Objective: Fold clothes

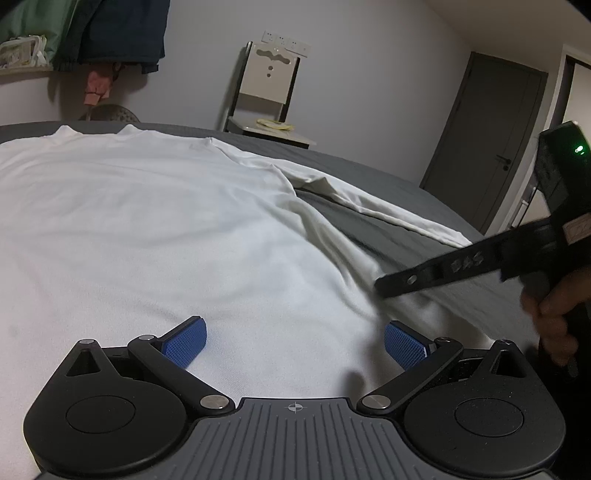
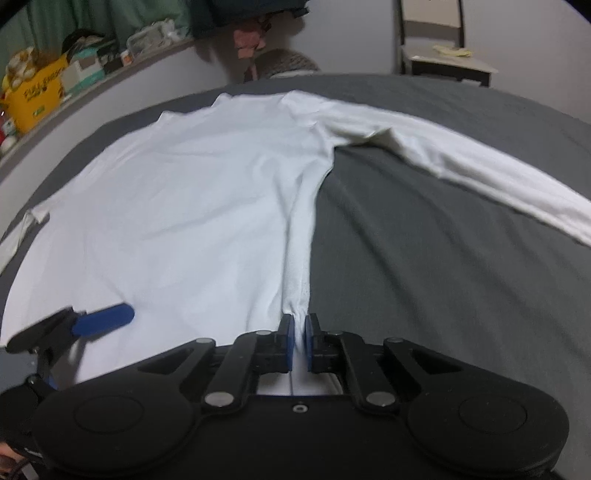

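A white long-sleeved shirt [image 1: 155, 221] [image 2: 192, 206] lies spread flat on a dark grey bed sheet [image 1: 388, 184] [image 2: 424, 258]. One sleeve [image 2: 480, 173] stretches out to the right. My left gripper [image 1: 293, 341] hovers low over the shirt's body near the hem, open, with nothing between its blue pads. My right gripper [image 2: 300, 341] is shut on the shirt's right side edge near the hem, and the cloth runs taut from its pads toward the armpit. In the left wrist view the right gripper [image 1: 384, 286] reaches in from the right. The left gripper's blue finger [image 2: 105, 317] shows at lower left of the right wrist view.
A chair [image 1: 266, 96] [image 2: 439, 48] stands beyond the bed's far edge against the wall. A shelf with boxes and a yellow bag [image 2: 33, 92] runs along the left. Clothes hang above [image 1: 110, 33]. A grey door [image 1: 484, 136] is at right.
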`<state>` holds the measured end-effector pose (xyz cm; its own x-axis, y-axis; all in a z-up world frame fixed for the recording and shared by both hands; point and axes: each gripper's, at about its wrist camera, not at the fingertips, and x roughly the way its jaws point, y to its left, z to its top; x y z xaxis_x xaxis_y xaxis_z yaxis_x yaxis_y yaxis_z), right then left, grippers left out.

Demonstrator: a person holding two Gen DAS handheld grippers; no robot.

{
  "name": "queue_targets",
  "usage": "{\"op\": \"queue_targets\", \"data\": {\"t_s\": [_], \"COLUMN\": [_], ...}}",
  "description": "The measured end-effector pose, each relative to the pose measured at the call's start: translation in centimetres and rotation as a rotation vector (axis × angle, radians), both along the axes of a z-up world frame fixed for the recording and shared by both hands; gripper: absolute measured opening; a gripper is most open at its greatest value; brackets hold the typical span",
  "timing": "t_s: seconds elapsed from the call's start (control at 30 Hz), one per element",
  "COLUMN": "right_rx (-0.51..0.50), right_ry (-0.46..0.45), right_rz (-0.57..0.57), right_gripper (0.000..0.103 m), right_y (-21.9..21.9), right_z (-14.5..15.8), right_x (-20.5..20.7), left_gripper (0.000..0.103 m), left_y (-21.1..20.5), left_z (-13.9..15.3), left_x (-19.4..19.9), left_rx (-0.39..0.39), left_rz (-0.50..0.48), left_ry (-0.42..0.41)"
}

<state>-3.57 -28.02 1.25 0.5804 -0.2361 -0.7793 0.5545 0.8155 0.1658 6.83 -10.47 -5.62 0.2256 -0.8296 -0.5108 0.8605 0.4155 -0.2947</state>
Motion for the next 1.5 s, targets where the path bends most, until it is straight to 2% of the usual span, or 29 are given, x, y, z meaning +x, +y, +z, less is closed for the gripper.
{"op": "queue_targets", "data": {"t_s": [0.13, 0.27, 0.33, 0.43, 0.5, 0.57, 0.67, 0.73, 0.77, 0.8, 0.9, 1.13, 1.17, 1.23, 1.27, 1.3, 1.37, 1.5], "right_rx": [0.053, 0.140, 0.189, 0.251, 0.329, 0.358, 0.328, 0.317, 0.312, 0.300, 0.248, 0.387, 0.408, 0.451, 0.459, 0.463, 0.365, 0.182], "right_ry": [-0.017, 0.026, 0.022, 0.063, 0.088, 0.161, 0.260, 0.300, 0.320, 0.328, 0.348, 0.359, 0.361, 0.363, 0.320, 0.266, 0.165, -0.011], "right_rz": [-0.107, -0.235, -0.242, -0.181, -0.123, -0.048, 0.065, 0.111, 0.134, 0.153, 0.217, 0.156, 0.146, 0.126, 0.091, 0.048, -0.113, -0.524], "right_gripper": [0.004, 0.001, 0.002, 0.009, 0.030, 0.040, 0.039, 0.032, 0.013, 0.003, 0.003, 0.003, 0.007, 0.024, 0.044, 0.059, 0.066, 0.067], "right_y": [-2.7, -5.3, -6.0, -6.3, -6.2, -5.6, -4.2, -3.4, -3.0, -2.7, -1.9, -4.0, -4.3, -5.0, -6.0, -7.2, -10.9, -20.2], "right_z": [0.3, -1.7, -1.3, -0.5, 0.0, 0.3, 0.2, -0.3, -0.6, -0.5, 0.3, -0.3, -0.5, -0.7, -0.2, 0.4, 1.9, 3.0], "right_x": [-1.5, -2.2, -2.6, -3.2, -3.7, -3.7, -3.5, -3.3, -3.3, -3.2, -2.9, -3.4, -3.5, -3.7, -4.0, -4.5, -6.1, -11.2], "left_gripper": [0.103, 0.103, 0.103, 0.103, 0.103, 0.103, 0.103, 0.103, 0.103, 0.103, 0.103, 0.103, 0.103, 0.103, 0.103, 0.103, 0.103, 0.103], "left_y": [0.0, -0.1, -0.1, -0.1, -0.1, -0.1, -0.1, -0.1, 0.0, 0.0, -0.2, -1.2, -1.2, -1.1, -1.1, -1.1, -1.1, -1.2], "left_z": [0.0, -0.1, -0.1, 0.0, 0.0, 0.0, 0.0, 0.1, 0.1, 0.1, 0.2, 0.5, 0.5, 0.6, 0.6, 0.6, 0.6, 0.6], "left_x": [0.0, 0.0, 0.0, 0.1, 0.0, 0.0, 0.0, 0.0, 0.0, 0.0, -0.2, -1.9, -2.0, -2.0, -2.0, -2.0, -2.1, -2.2], "left_rx": [0.001, 0.000, -0.002, 0.001, 0.006, 0.009, 0.008, 0.007, 0.007, 0.009, 0.033, 0.147, 0.152, 0.149, 0.148, 0.148, 0.147, 0.151], "left_rz": [0.000, 0.001, 0.001, 0.000, 0.000, 0.000, -0.001, -0.001, -0.002, -0.004, -0.023, -0.070, -0.073, -0.073, -0.073, -0.073, -0.073, -0.073], "left_ry": [-0.001, 0.000, 0.002, 0.000, -0.005, -0.008, -0.007, -0.007, -0.007, -0.009, -0.033, -0.169, -0.176, -0.173, -0.173, -0.173, -0.174, -0.182]}}
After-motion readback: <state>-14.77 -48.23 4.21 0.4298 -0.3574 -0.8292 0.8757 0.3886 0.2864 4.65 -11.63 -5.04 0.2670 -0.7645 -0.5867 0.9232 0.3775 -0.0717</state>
